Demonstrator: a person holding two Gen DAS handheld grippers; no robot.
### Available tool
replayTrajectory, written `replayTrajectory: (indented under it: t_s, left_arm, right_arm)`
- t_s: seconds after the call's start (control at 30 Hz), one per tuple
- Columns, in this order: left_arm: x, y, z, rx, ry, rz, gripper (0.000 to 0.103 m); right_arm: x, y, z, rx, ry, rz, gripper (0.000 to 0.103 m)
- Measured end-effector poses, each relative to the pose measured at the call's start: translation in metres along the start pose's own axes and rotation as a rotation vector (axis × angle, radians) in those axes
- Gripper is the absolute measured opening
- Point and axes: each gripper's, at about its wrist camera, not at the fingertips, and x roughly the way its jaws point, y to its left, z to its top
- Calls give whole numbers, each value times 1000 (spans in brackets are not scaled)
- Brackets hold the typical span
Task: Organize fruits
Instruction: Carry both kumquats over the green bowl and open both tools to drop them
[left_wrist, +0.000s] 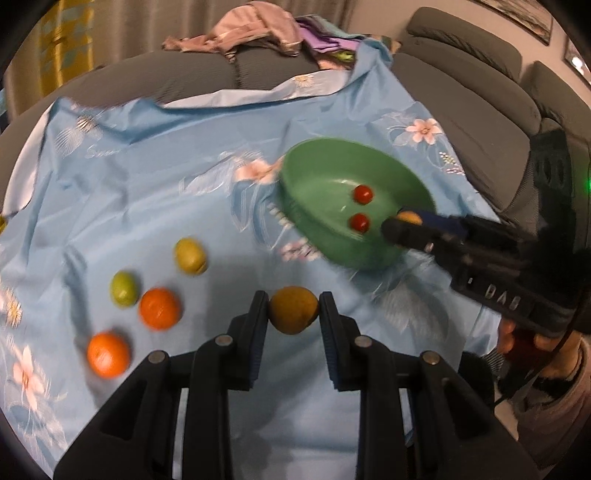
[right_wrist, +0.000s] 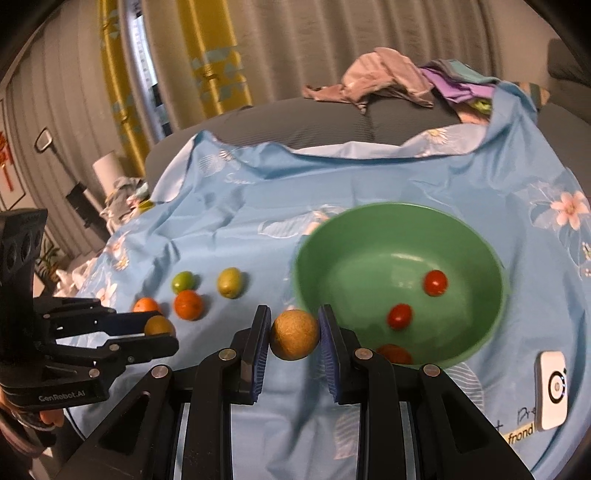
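Observation:
My left gripper (left_wrist: 293, 314) is shut on a yellow-brown round fruit (left_wrist: 293, 309) above the blue floral cloth (left_wrist: 147, 177); it also shows in the right wrist view (right_wrist: 159, 325). My right gripper (right_wrist: 294, 332) is shut on a tan round fruit (right_wrist: 294, 334) at the near rim of the green bowl (right_wrist: 369, 229); it shows in the left wrist view (left_wrist: 408, 218) too. The bowl (left_wrist: 314, 206) holds three small red tomatoes (right_wrist: 435, 282). Two oranges (left_wrist: 160, 308) and two green-yellow fruits (left_wrist: 190, 255) lie on the cloth to the left.
The cloth covers a grey sofa (left_wrist: 480, 92). Crumpled clothes (right_wrist: 388, 79) lie at its back. A white device (right_wrist: 552, 389) lies on the cloth to the right of the bowl. Curtains (right_wrist: 295, 44) hang behind.

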Motion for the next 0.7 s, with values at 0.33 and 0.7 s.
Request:
replayTrajectory:
  t_s: [0.33,0.7]
  left_arm:
    - [34,-31,44,50,-25,-62,28]
    - [79,-42,62,75,11,-48,28]
  right_arm:
    - [2,-39,0,73,-9,-55,28]
    - [10,-57,-3,90,18,-92,28]
